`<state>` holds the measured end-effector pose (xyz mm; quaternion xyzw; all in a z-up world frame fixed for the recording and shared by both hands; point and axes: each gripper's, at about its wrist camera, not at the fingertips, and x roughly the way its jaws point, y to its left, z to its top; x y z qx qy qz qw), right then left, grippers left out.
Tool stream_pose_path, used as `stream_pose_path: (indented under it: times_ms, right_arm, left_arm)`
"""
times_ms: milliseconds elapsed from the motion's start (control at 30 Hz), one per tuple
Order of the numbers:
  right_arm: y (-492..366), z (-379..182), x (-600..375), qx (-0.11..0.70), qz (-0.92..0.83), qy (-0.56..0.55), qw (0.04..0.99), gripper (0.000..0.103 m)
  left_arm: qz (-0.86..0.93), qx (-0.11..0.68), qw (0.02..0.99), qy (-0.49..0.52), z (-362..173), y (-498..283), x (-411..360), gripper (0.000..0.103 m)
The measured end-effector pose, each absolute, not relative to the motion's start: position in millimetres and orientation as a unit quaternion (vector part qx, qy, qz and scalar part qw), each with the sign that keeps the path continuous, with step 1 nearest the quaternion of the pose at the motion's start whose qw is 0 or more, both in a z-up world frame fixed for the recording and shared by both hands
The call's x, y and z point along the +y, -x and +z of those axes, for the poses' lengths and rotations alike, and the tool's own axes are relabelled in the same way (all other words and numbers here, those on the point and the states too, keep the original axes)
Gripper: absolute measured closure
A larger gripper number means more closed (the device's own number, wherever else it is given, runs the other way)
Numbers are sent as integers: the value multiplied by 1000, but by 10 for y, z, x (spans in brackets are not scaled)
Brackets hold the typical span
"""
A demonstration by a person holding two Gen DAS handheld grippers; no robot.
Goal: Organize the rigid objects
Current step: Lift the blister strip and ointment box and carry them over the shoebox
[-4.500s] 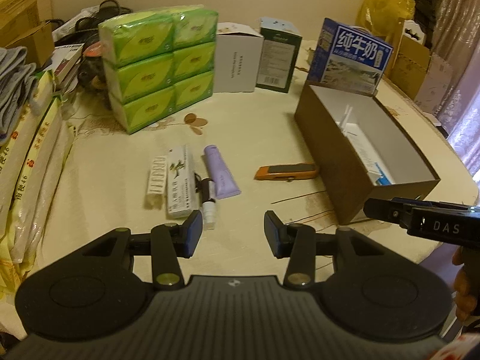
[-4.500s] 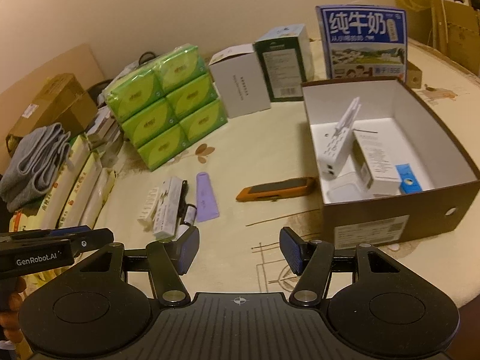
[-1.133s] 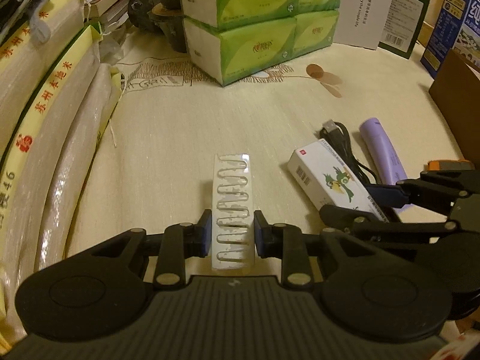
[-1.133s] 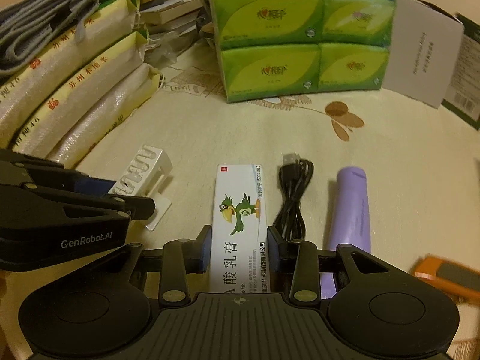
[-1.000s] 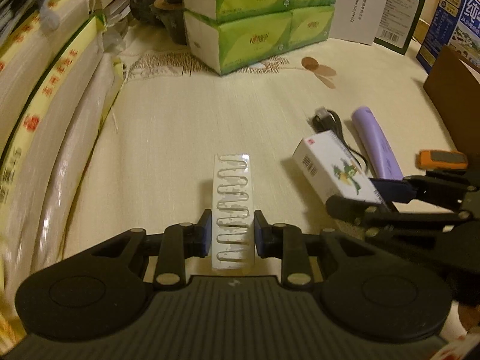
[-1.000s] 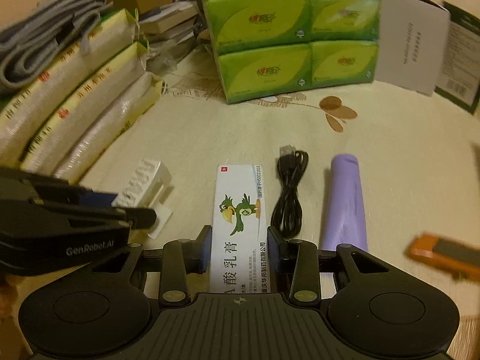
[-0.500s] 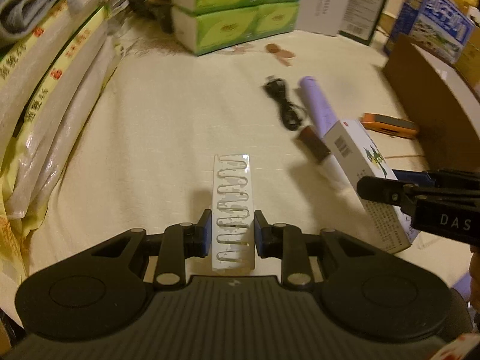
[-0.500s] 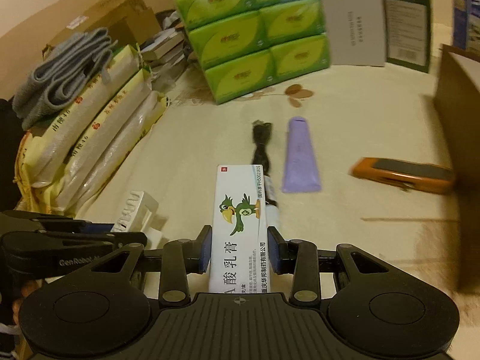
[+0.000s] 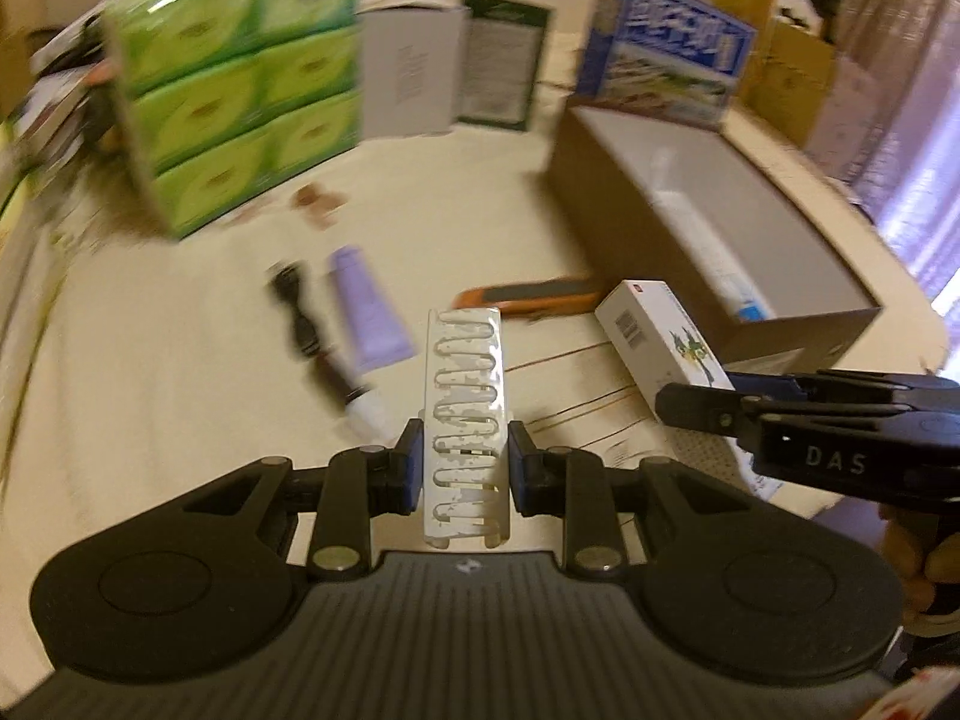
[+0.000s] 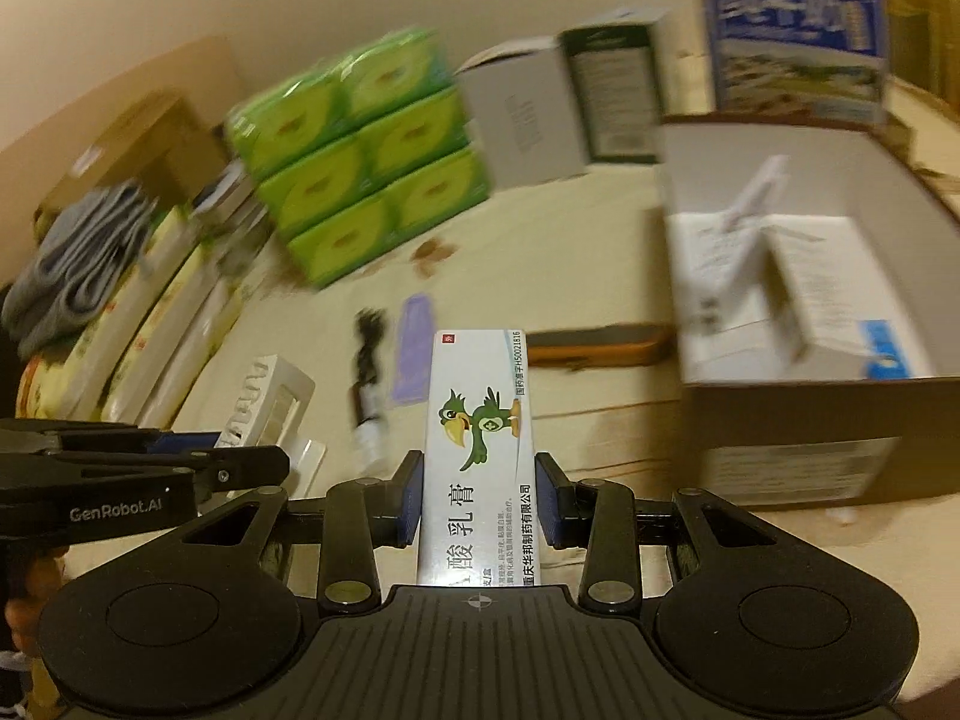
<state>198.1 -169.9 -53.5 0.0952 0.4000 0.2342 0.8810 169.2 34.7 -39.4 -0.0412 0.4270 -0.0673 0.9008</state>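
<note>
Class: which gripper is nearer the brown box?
Right. The right gripper, holding the carton, sits beside the brown box; the left gripper is farther off.

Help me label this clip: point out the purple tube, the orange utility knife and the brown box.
purple tube (image 9: 369, 312), left wrist view, middle of its body.
orange utility knife (image 9: 528, 297), left wrist view, on its dark top face.
brown box (image 10: 780, 414), right wrist view, on its near outer wall.
</note>
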Motion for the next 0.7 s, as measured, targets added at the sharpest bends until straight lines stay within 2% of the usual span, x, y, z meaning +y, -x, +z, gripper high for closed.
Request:
stream_pose_path:
  times_ms: [367,700]
  right_arm:
    - [-2155,-270,-2632,357,143,-136,913,68]
    - [-2772,-187,-3199,343,97,-136,925,68]
  left_arm:
    - [-139,387,911,23,-101,-2180,-529,80]
    - [-167,374,912,2,-35,-2836,-1136,80]
